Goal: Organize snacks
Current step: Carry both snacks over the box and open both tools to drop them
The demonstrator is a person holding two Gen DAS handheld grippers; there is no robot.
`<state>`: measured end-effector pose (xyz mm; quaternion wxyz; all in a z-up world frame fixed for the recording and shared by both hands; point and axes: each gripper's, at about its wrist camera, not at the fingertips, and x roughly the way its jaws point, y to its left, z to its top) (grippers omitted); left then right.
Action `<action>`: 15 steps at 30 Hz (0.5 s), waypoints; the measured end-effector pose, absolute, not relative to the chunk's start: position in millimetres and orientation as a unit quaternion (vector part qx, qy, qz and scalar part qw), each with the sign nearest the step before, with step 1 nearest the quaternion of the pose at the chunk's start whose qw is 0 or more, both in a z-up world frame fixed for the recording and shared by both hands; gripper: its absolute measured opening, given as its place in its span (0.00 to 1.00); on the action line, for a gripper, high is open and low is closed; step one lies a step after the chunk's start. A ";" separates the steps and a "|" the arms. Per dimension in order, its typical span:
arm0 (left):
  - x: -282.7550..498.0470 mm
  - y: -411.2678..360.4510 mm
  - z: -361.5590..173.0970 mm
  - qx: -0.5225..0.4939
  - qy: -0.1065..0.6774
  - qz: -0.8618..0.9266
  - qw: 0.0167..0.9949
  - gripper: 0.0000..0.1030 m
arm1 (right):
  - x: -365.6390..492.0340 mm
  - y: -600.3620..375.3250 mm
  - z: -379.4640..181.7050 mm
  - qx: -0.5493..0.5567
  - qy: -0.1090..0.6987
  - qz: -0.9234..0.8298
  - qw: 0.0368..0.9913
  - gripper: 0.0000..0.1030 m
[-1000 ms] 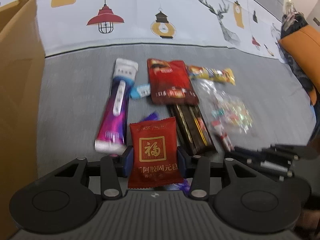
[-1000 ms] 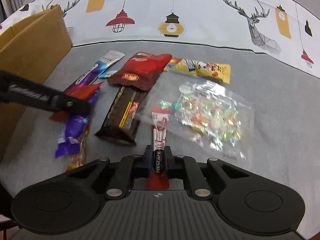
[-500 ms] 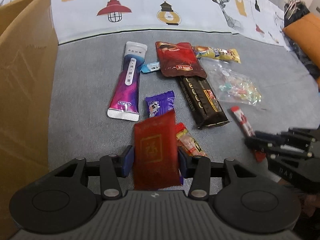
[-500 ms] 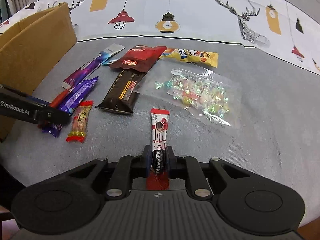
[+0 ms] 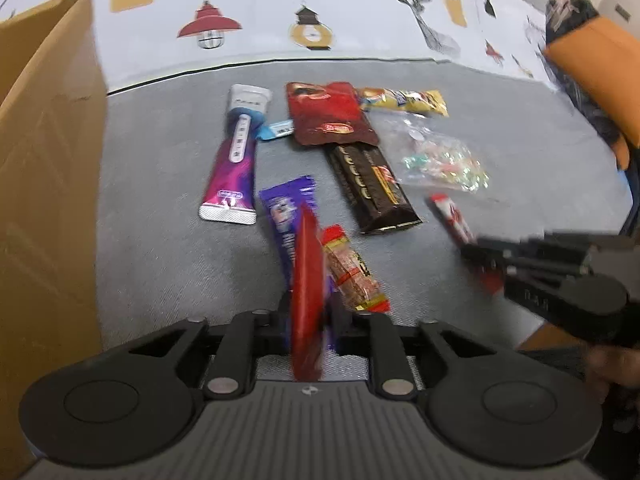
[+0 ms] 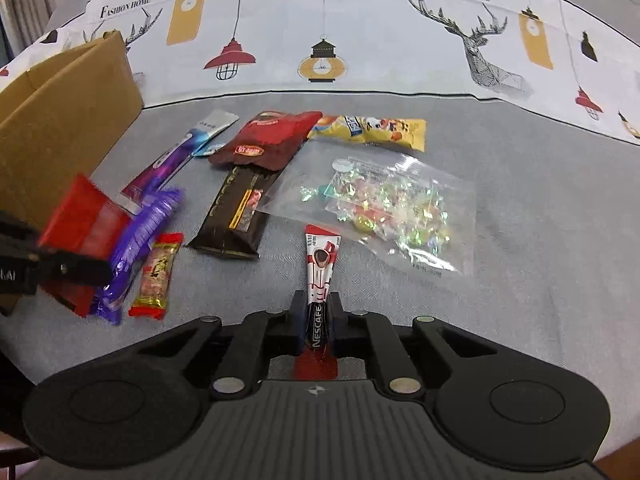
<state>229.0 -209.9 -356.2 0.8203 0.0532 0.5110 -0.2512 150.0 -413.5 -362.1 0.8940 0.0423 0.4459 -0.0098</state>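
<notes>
The left tongs (image 5: 310,316) pinch a flat red packet (image 5: 306,280), turned edge-on in their own view; the right wrist view shows its broad glossy face (image 6: 82,220), lifted above the grey cloth surface (image 6: 540,240) close to the cardboard box (image 6: 60,120). The right tongs (image 6: 318,320) are pressed on a slim coffee stick (image 6: 320,268) printed "NESCAFE", whose far end points toward a clear bag of shiny wrapped sweets (image 6: 384,208).

Loose on the cloth lie a purple bar (image 6: 144,236), a small red-and-gold bar (image 6: 158,276) just beside it, a long purple and white tube-shaped pouch (image 5: 236,156), a small blue wrapper (image 5: 276,130), a dark red pouch (image 5: 328,114) overlapping a dark brown bar (image 5: 372,188), and a yellow packet (image 6: 372,128); their small print is too blurred to read.

Behind them hangs a white fabric (image 6: 360,20) printed with lamps and deer, with "FASHION HOME" legible in the right wrist view. Only the left wrist view shows an orange cushion (image 5: 596,60) at the far right.
</notes>
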 end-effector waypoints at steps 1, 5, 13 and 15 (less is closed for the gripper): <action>228.7 -208.1 -355.6 0.049 0.510 -0.247 0.822 0.16 | 148.3 -411.7 -363.4 0.044 0.447 -0.011 0.893 0.10; 218.2 -215.1 -340.0 0.091 0.477 -0.262 0.834 0.07 | 140.4 -406.8 -360.3 0.038 0.437 -0.011 0.899 0.10; 201.9 -216.7 -310.8 0.095 0.461 -0.265 0.842 0.07 | 127.8 -426.8 -331.9 0.136 0.409 -0.001 0.902 0.10; 193.3 -212.9 -293.6 0.103 0.445 -0.263 0.850 0.07 | 120.6 -424.7 -315.8 0.172 0.387 0.018 0.906 0.10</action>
